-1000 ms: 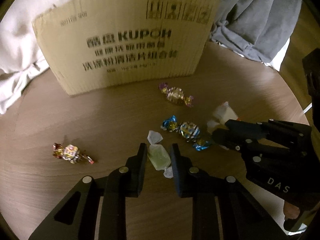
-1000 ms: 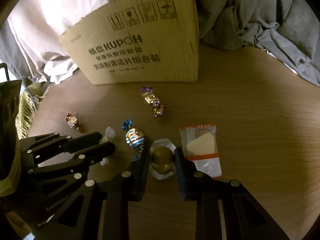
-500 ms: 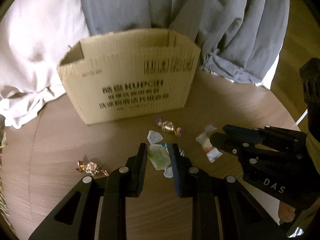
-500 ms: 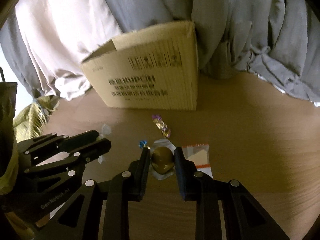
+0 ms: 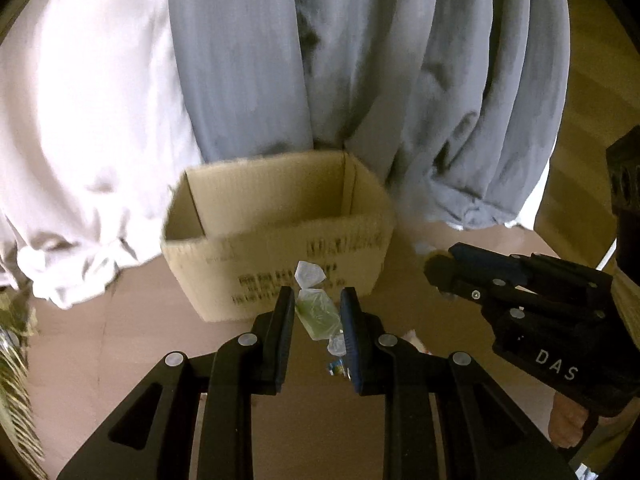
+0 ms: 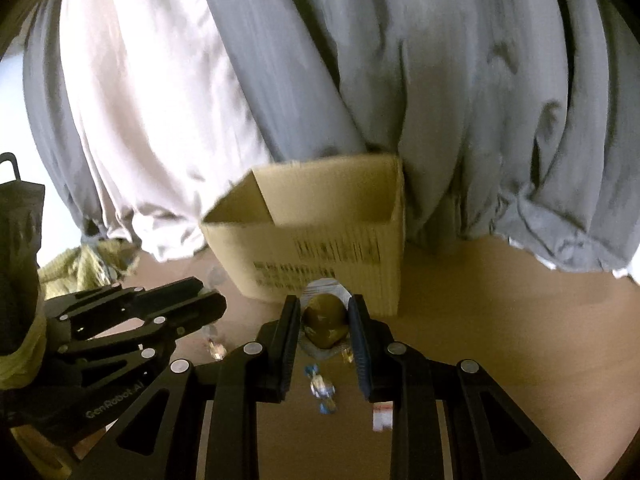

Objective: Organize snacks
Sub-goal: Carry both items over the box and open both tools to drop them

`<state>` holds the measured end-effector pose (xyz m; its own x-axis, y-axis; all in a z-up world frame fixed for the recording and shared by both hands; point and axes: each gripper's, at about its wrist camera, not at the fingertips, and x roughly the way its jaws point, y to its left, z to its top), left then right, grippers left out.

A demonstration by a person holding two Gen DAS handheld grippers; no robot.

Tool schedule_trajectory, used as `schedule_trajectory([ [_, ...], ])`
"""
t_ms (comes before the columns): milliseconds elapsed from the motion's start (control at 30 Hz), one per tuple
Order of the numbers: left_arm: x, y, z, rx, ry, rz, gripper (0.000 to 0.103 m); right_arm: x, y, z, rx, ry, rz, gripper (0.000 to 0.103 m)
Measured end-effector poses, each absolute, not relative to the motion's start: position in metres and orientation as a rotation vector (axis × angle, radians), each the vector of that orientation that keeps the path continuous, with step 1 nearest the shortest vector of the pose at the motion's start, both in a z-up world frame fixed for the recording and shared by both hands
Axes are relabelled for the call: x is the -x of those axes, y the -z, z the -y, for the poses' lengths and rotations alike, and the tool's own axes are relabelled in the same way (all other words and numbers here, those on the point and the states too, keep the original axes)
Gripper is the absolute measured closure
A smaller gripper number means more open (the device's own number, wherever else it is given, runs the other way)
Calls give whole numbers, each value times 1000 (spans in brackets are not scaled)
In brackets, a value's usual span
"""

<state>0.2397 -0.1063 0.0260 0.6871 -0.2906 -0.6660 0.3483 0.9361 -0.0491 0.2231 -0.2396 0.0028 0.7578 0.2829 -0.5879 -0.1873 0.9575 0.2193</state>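
- While both tools hung above the wooden table [image 5: 132, 320], the left gripper [image 5: 316, 316] pinched a green candy [image 5: 318, 314] in a clear twisted wrapper, its two fingers pressed against the sweet's sides.
- At twelve o'clock from that candy, just beyond it in the left wrist view, stood the open cardboard box [image 5: 256, 208] with dark print on its near wall; no snack showed inside the part I could see.
- At three o'clock from the left tool, the right gripper [image 6: 325, 322] was clamped on a round gold sweet [image 6: 325, 320] sitting in a crinkled clear wrapper, also in front of the box's near wall.
- Down on the table, at six o'clock from the gold sweet in the right wrist view, lay a blue-wrapped candy [image 6: 322, 390], with a red-and-white packet [image 6: 382, 416] at about five o'clock, partly hidden by a finger.
- At about eight o'clock from the gold sweet, a small gold-wrapped candy [image 6: 215, 346] lay near the left tool's body.
- Behind the box, from ten to two o'clock, hung grey cloth [image 5: 360, 60] beside pale cloth [image 5: 80, 100], both blurred.
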Motion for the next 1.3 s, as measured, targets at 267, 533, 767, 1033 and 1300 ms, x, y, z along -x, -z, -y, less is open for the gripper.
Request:
schedule_trajectory([
  [267, -257, -66, 97, -78, 338, -646, 79, -236, -41, 233, -135, -268, -552, 77],
  [533, -289, -90, 86, -102, 293, -587, 79, -262, -67, 220, -110, -296, -494, 77],
  [767, -332, -87, 80, -93, 303, -635, 79, -301, -71, 210, -87, -310, -521, 77],
  [1033, -373, -71, 77, -82, 300, -718, 79, -346, -59, 204, -49, -304, -590, 77],
  [1300, -387, -59, 73, -108, 229, -743, 57, -371, -44, 207, -50, -262, -650, 59],
])
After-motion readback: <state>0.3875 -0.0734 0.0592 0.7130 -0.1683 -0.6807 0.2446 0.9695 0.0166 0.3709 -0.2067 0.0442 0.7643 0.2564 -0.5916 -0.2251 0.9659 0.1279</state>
